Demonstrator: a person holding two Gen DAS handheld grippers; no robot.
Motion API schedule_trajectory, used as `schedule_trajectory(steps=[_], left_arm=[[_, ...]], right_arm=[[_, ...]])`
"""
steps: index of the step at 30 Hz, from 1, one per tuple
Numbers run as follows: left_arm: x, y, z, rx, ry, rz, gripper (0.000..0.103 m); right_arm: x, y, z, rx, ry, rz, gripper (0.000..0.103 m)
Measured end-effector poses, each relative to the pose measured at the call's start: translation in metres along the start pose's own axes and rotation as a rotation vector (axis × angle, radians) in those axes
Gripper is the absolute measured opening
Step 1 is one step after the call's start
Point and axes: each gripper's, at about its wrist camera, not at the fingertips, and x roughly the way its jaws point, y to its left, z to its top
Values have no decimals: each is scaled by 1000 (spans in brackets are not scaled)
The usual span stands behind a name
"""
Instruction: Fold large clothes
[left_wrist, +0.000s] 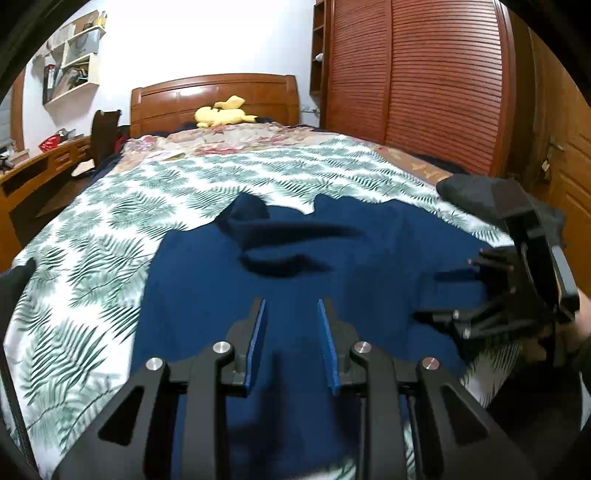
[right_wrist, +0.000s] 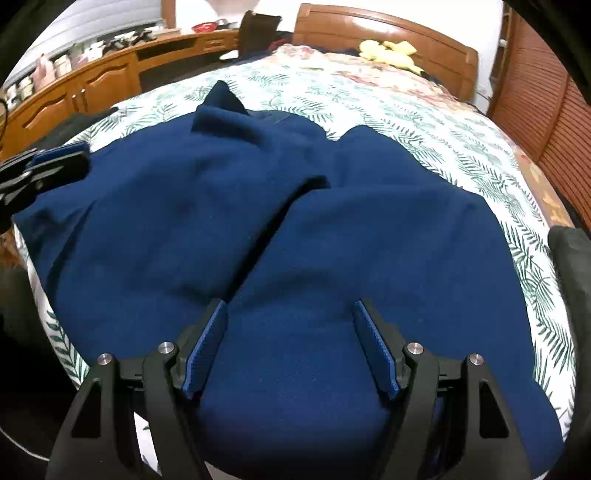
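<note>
From the left wrist we see our left claw (left_wrist: 291, 306) with a narrow gap between its blue pads and nothing pinched in it, hanging over a dark blue garment (left_wrist: 332, 258) spread on the leaf-print bedspread (left_wrist: 92, 251). This view also shows our right claw (left_wrist: 458, 291) from the side at the garment's right edge, held by a hand (left_wrist: 576, 325), plus a louvred wardrobe (left_wrist: 424, 81) and wall shelves (left_wrist: 74, 55) that the other camera hardly catches. From the right wrist the right claw (right_wrist: 291, 314) is spread wide above the cloth, gripping nothing, and the garment's (right_wrist: 184, 206) overlapping layers and their diagonal edge read clearly. There the left claw (right_wrist: 55, 162) sits at the far left, and a long wooden counter (right_wrist: 92, 85) runs behind. Both views show the yellow plush toy (left_wrist: 221, 114) by the headboard (left_wrist: 214, 96).
</note>
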Motion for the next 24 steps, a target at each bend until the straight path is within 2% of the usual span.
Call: schedule_trajectory(steps=[6,11,15,18,24], left_arm=[[-29,18,-21,-37,32,64,26],[-35,42,-42,-82,104,134,26],[-37,55,-52,-122,122,144,27],[-33,59,-56,-126,137,182,27],[-18,66,-65,-143,180,206,41]], right_arm=[[0,1,-2,-18,-17,8,73],[-1,-1,-6,-22,-49,20,73],[-2,0,-4,-29,-47,19,73],[-2,-1,-4,-27,-46,22,73],[-2,-1,-4,-29,-50,20,73]])
